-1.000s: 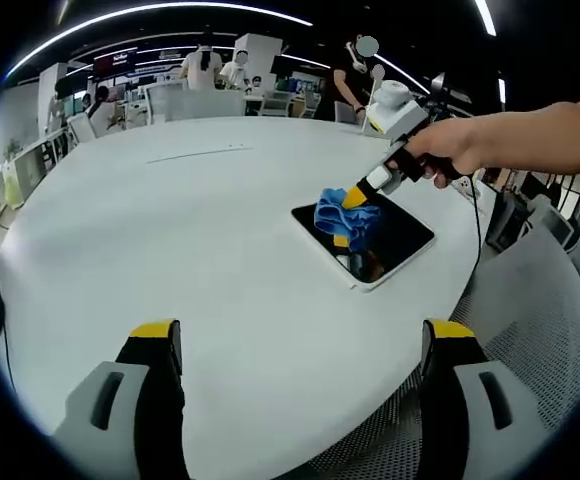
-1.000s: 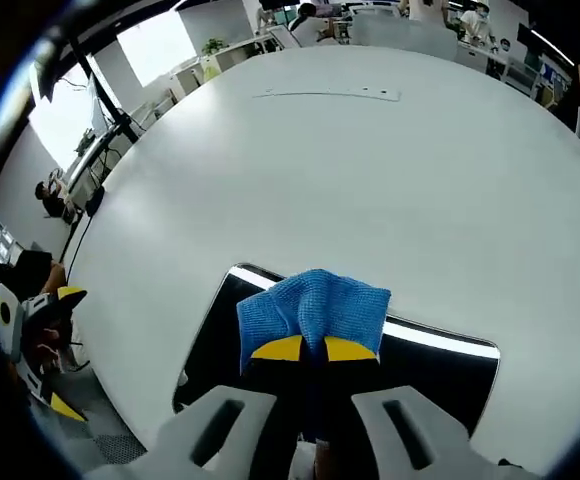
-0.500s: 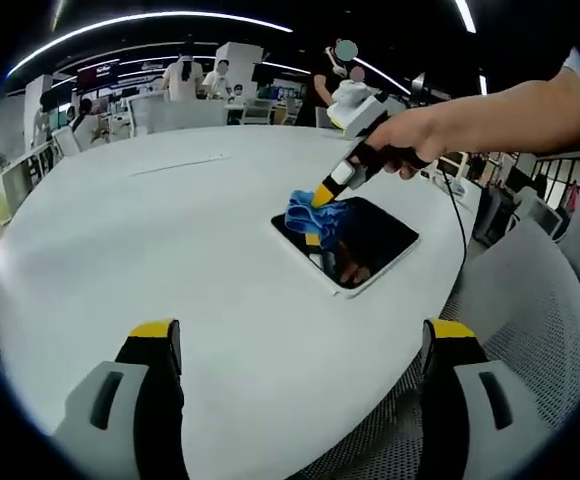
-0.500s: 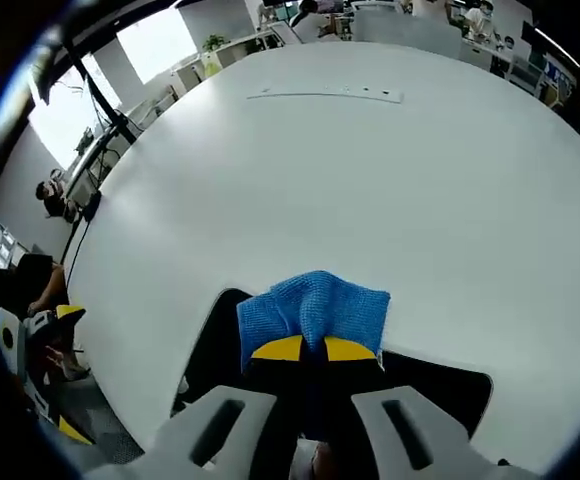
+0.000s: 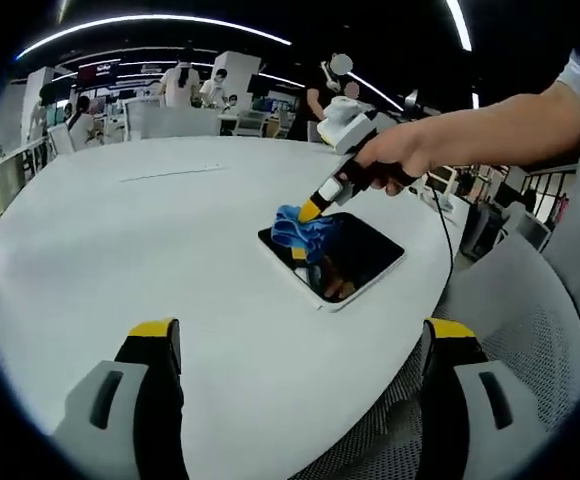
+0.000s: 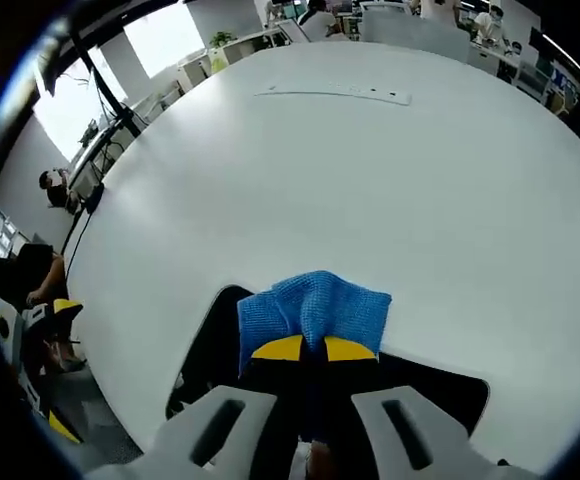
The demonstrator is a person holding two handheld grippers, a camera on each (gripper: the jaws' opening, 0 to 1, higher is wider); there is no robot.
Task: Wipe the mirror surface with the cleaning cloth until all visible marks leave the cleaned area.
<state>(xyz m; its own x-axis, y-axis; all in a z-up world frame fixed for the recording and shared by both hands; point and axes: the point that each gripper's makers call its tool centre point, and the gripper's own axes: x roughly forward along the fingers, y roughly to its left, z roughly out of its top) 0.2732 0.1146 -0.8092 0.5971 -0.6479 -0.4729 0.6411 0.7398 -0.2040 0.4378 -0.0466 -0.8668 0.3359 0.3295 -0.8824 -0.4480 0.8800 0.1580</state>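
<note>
White laminate is being presented by the broad round surface (image 5: 150, 230), on which the work is being done, near its edge; the mirror (image 5: 345, 255), a dark rectangular pane with a pale border, is being carried flat on it, with a mesh chair (image 5: 530, 330) standing just beyond that edge; the cleaning cloth (image 6: 315, 310), blue and bunched, is being pressed onto the corner of the mirror farthest from the person; the right gripper (image 5: 310, 210) is being held closed on the cloth, yellow tips pinching a fold, and is being tilted steeply down onto the glass; the left gripper (image 5: 295, 345) is being kept wide apart and idle, above the bare surface, well apart from the mirror.

For the wipe to be done well, it is judged that pressure is best being spread through the cloth's flat underside, not through the hard tips, so that the glass is not being scratched; overlapping passes are being called for from the corner across the pane; the pane is probably being left free to slide, so light steady force is being advised; whether marks remain cannot be told from the dark reflections.
</note>
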